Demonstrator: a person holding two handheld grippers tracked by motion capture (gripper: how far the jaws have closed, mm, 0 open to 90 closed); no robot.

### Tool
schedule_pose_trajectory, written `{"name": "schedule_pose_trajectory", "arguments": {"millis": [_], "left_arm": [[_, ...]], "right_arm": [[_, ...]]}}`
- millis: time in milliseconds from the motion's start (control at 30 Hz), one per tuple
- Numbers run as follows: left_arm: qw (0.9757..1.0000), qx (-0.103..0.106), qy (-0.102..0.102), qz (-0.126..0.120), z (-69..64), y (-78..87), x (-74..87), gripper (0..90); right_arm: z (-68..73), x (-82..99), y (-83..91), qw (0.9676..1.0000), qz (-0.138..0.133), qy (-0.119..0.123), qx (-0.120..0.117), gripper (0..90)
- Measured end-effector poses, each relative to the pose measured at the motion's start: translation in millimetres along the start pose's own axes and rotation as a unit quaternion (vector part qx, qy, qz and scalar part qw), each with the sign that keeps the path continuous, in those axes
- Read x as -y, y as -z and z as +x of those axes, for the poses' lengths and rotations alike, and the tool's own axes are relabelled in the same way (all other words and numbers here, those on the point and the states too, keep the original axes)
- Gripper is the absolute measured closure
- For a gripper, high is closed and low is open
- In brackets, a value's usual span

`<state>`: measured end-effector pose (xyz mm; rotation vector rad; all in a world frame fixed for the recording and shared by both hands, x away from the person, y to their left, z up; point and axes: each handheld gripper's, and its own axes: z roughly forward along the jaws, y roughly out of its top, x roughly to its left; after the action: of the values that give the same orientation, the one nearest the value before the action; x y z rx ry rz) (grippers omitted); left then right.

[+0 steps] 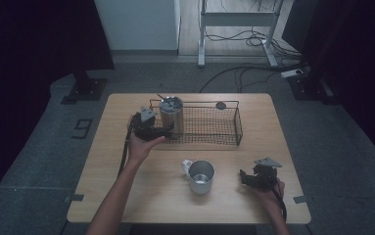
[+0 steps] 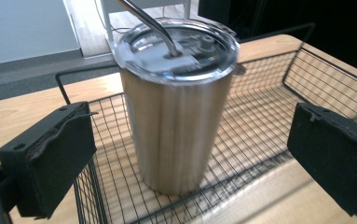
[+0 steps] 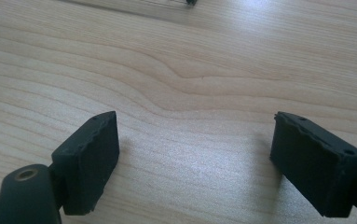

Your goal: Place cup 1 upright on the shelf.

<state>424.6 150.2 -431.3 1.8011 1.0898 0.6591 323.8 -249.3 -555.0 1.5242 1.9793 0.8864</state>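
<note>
Left gripper at the left end of the wire basket, jaws apart on either side of the steel tumbler, pads not touching it. Tumbler stands upright inside the basket's left end, lid and straw on. Right gripper near right on bare table, jaws apart, nothing between. Mug near centre.

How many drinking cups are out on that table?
2: a tall lidded tumbler with a straw stands in the left end of the wire basket; an open mug sits on the table in front.
</note>
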Motion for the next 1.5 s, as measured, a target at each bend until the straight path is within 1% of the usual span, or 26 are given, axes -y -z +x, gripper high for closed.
{"name": "schedule_pose_trajectory", "arguments": {"millis": [33,133,167,233,267,300,400,467,500,533,567,600,700,733,767,833,933,1000,1033,1100,1233,1267,1367,1467,1500], "left_arm": [[1.0,0.005,-0.001,0.002,-2.0,6.5,3.7,1.0],[0.9999,0.013,0.0,0.001,-4.5,16.9,10.3,1.6],[0.9999,0.013,0.0,0.001,-4.5,16.9,10.3,1.7],[0.9998,0.021,0.002,-0.002,-6.2,26.9,16.9,2.4],[0.9998,0.021,0.002,-0.002,-6.2,26.9,16.9,2.4],[0.9996,0.027,0.004,-0.002,-6.4,32.6,21.1,2.4],[0.9992,0.039,0.008,-0.003,-6.9,41.4,28.5,2.5],[0.9991,0.041,0.008,-0.003,-7.1,44.1,31.5,3.0],[0.9988,0.048,0.009,0.003,-7.2,49.1,38.6,3.1],[0.9987,0.049,0.008,0.006,-7.2,50.6,41.1,3.1],[0.9987,0.049,0.008,0.006,-7.2,50.6,41.1,3.1],[0.9986,0.051,0.01,0.01,-7.7,55.0,49.5,3.3],[0.9986,0.05,0.009,0.016,-8.9,59.7,60.3,3.6],[0.9986,0.05,0.009,0.016,-8.9,59.7,60.3,3.8],[0.9983,0.054,0.015,0.017,-9.6,63.0,69.0,4.2],[0.998,0.057,0.017,0.02,-9.8,66.1,78.2,4.3],[0.9978,0.058,0.018,0.026,-9.5,69.2,88.5,4.9],[0.9978,0.057,0.017,0.029,-9.5,69.9,90.8,5.2],[0.9977,0.056,0.015,0.034,-8.9,71.4,96.4,5.2],[0.9977,0.055,0.017,0.035,-8.4,72.3,101.8,6.3],[0.9973,0.052,0.014,0.05,-7.3,71.2,111.6,7.0],[0.9973,0.052,0.014,0.05,-7.3,71.2,111.6,7.0],[0.9969,0.049,0.017,0.06,-6.4,69.1,119.4,7.0],[0.997,0.045,0.017,0.061,-6.9,67.8,121.1,7.2],[0.9972,0.044,0.019,0.057,-7.7,68.5,121.0,7.7]], "right_arm": [[0.1,0.0,-0.1,1.0,-0.001,-0.001,0.0,15.0],[0.2,0.0,-0.1,1.0,0.0,-0.002,0.0,15.0],[0.2,0.0,-0.1,1.0,0.0,-0.002,0.0,15.0],[0.2,0.0,0.0,1.0,0.0,-0.001,0.0,15.1],[0.2,0.0,0.0,1.0,0.0,-0.001,0.0,15.1],[0.2,0.0,0.0,1.0,0.0,-0.001,0.0,15.1],[0.2,0.0,0.1,1.0,0.0,-0.001,0.0,15.1],[0.2,0.0,0.1,1.0,0.0,0.0,0.0,15.1],[0.2,0.0,0.1,1.0,0.0,0.0,0.0,15.1],[0.1,0.0,0.1,1.0,0.0,0.0,0.0,15.1],[0.1,0.0,0.1,1.0,0.0,0.0,0.0,15.1],[0.1,0.0,0.1,1.0,0.0,0.0,0.0,15.1],[0.1,0.0,0.1,1.0,0.0,0.0,0.0,15.1],[0.2,0.0,0.1,1.0,0.0,0.0,0.0,15.1],[0.3,0.0,0.1,1.0,0.0,-0.001,0.0,15.1],[0.2,0.0,0.1,1.0,0.0,0.0,0.0,15.2],[0.4,0.0,0.0,1.0,0.0,-0.001,0.0,15.3],[0.5,0.0,0.1,1.0,0.0,-0.001,0.0,15.3],[0.4,0.0,0.0,1.0,0.0,-0.001,0.0,15.3],[0.5,0.0,0.1,1.0,0.0,-0.001,0.0,15.2],[0.4,0.0,0.1,1.0,0.0,-0.001,0.0,15.2],[0.4,0.0,0.0,1.0,0.0,-0.001,0.0,15.2],[0.4,0.0,0.0,1.0,0.0,-0.001,0.0,15.2],[0.3,0.0,0.0,1.0,-0.001,0.0,0.0,15.2],[0.4,0.0,0.0,1.0,0.0,-0.001,0.001,14.9]]}}
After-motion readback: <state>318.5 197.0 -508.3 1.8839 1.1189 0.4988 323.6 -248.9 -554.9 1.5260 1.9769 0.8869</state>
